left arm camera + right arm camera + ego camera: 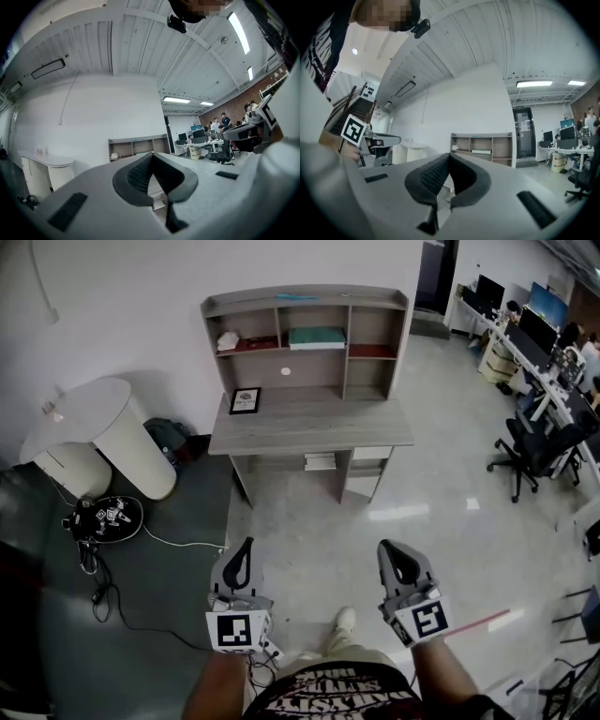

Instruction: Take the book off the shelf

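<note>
The pale polished floor (309,512) takes up most of the head view, with a darker strip along its left side. A grey wooden desk (309,423) stands against the white wall, well ahead of both grippers. A shelf unit (305,298) sits on the back of the desk top. It has three compartments in a row.

To the left of the desk stands a white rounded cabinet (80,418). At far right, a black office chair (534,451) stands beside a row of workstations.

The left gripper (247,547) and the right gripper (391,549) are held side by side at the bottom of the head view, apart from each other, pointing toward the desk.
- Left gripper: jaws together at the tips, nothing between them.
- Right gripper: jaws together at the tips, nothing between them.

The book (316,337), teal in colour, lies flat in the middle compartment of the shelf unit. It is touched by neither gripper. In the right gripper view the book (480,151) shows as a pale slab in the same compartment.

A small dark picture frame (245,400) stands on the desk top, below the left compartment. A black round device (108,518) with trailing cables lies on the dark floor strip.
</note>
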A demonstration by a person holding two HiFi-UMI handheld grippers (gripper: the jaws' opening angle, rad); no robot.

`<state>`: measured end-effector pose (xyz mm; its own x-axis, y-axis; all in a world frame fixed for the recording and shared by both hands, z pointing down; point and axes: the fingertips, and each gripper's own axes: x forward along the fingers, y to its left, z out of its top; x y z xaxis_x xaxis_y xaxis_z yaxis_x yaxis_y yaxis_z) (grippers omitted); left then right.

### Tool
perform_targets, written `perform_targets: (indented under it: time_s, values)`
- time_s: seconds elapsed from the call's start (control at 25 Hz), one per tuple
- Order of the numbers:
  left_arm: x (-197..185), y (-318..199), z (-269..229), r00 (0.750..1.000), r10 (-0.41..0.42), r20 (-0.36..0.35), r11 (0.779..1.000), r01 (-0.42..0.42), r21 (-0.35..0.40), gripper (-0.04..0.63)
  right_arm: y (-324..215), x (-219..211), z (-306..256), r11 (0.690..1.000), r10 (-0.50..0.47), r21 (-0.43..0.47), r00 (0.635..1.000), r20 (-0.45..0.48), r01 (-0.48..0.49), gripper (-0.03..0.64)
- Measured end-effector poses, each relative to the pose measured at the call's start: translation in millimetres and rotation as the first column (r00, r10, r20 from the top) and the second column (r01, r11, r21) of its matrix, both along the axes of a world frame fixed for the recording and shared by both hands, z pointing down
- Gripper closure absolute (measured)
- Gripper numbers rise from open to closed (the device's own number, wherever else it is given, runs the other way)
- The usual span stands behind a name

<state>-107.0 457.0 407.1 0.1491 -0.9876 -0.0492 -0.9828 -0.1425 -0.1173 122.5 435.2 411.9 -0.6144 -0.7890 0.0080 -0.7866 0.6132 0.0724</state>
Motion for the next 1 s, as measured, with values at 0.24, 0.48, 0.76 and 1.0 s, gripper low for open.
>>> perform_targets:
  time_s: [0.24, 0.48, 0.76, 1.0]
  values:
    - [8, -56, 4, 1.0, 0.015, 0.011, 1.0, -0.015, -0.003, 0.592, -55, 4, 3, 1.0, 0.003, -0.027, 1.0, -0.008, -0.003, 0.612]
    - [21, -97, 13, 1.0, 0.025, 0.015, 0.998, -0.024, -0.05, 0.592, -101, 12, 6, 0.998, -0.004, -0.056, 1.0, 0.002, 0.004, 0.612]
    - [36, -150, 10, 1.0, -0.002, 0.014, 0.999, 0.002, -0.051, 0.592, -152, 28, 0, 0.999, -0.045, -0.018, 0.998, 0.034, 0.046, 0.612]
    - [54, -191, 8, 0.999, -0.031, 0.02, 0.998, 0.032, -0.058, 0.592, -194, 50, 7, 0.997, -0.051, -0.057, 0.998, 0.028, 0.052, 0.612]
